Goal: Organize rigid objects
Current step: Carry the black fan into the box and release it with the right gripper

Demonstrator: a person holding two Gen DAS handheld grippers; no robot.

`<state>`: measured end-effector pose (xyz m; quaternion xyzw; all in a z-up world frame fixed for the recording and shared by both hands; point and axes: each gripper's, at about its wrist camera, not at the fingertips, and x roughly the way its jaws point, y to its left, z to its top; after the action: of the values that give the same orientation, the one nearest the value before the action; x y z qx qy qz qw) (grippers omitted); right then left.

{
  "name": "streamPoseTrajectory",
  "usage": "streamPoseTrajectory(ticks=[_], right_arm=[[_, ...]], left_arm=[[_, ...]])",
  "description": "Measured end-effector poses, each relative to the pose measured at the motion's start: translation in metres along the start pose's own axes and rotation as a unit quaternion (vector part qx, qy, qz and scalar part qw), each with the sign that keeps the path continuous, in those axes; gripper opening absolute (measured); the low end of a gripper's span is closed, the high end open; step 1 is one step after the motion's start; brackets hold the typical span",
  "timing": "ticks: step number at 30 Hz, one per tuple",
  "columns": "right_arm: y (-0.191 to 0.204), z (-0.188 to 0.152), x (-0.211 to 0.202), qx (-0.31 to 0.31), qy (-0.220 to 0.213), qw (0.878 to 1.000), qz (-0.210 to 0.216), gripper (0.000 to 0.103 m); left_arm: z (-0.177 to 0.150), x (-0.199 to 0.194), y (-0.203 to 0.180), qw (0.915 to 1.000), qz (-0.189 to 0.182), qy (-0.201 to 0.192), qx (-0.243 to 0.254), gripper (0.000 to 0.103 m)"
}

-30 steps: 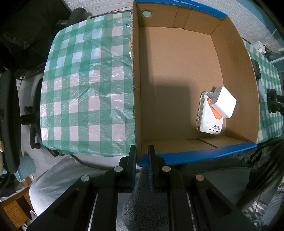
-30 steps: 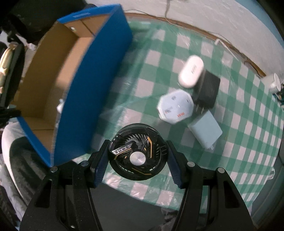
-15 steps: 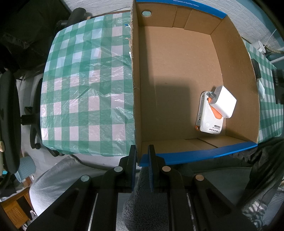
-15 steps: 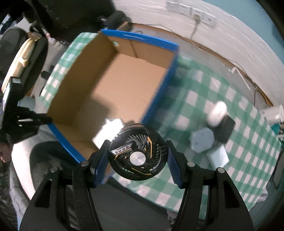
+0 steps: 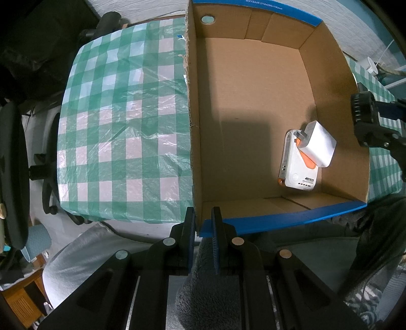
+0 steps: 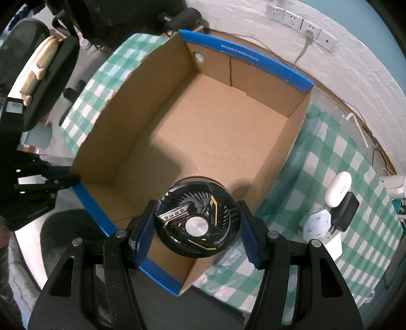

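Observation:
My right gripper [image 6: 196, 234] is shut on a round black cooling fan [image 6: 198, 219] with gold trim and holds it above the near right part of the open cardboard box [image 6: 203, 142]. It shows at the right edge of the left wrist view [image 5: 365, 114]. My left gripper [image 5: 204, 220] is shut on the box's near left corner [image 5: 200, 223]. In the box lie a white and orange power bank [image 5: 297, 165] and a white charger [image 5: 317, 144] on top of it.
On the green checked tablecloth [image 6: 324, 177] right of the box lie a white oval case [image 6: 338, 189], a black adapter [image 6: 347, 212], a white hexagonal device [image 6: 316, 224] and a pale block [image 6: 333, 245]. Office chairs [image 5: 15, 177] stand left of the table. Wall sockets [image 6: 299, 22] are behind.
My right gripper has carried the fan leftward from over the tablecloth to above the box. The left gripper has stayed on the box corner.

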<state>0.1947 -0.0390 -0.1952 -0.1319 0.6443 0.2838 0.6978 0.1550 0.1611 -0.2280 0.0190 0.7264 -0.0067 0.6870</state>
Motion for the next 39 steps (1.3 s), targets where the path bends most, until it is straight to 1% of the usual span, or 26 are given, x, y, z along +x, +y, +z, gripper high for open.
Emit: streamPoseTrajectory(ticks=[4, 11, 15, 18, 20, 25, 29, 39], right_arm=[[-0.001, 0.000, 0.007, -0.003, 0.006, 1.000, -0.008, 0.062], [-0.003, -0.001, 0.019, 0.003, 0.019, 1.000, -0.011, 0.062], [-0.007, -0.004, 0.018, 0.013, 0.003, 1.000, -0.005, 0.062], [-0.008, -0.007, 0.016, 0.009, -0.003, 1.000, 0.002, 0.064], [-0.007, -0.006, 0.014, 0.006, -0.005, 1.000, -0.001, 0.064], [-0.008, -0.005, 0.001, 0.006, -0.023, 1.000, -0.004, 0.070], [-0.013, -0.008, -0.011, 0.012, -0.036, 0.999, 0.006, 0.071], [-0.030, -0.023, -0.035, 0.013, -0.054, 0.998, 0.002, 0.071]], left_arm=[[0.000, 0.000, 0.000, 1.0000, 0.000, 0.000, 0.000, 0.011], [0.000, 0.000, 0.000, 1.0000, 0.001, 0.000, 0.001, 0.011], [0.001, 0.000, 0.000, 1.0000, 0.001, 0.000, 0.001, 0.011], [0.001, 0.000, 0.000, 1.0000, 0.001, 0.000, 0.001, 0.011], [0.001, 0.000, 0.000, 1.0000, 0.001, -0.001, 0.001, 0.011], [0.000, 0.000, 0.000, 1.0000, 0.001, 0.001, 0.002, 0.011], [0.002, 0.000, 0.002, 1.0000, 0.001, 0.000, 0.002, 0.011], [0.002, 0.000, 0.001, 1.0000, 0.002, 0.000, 0.002, 0.011]])
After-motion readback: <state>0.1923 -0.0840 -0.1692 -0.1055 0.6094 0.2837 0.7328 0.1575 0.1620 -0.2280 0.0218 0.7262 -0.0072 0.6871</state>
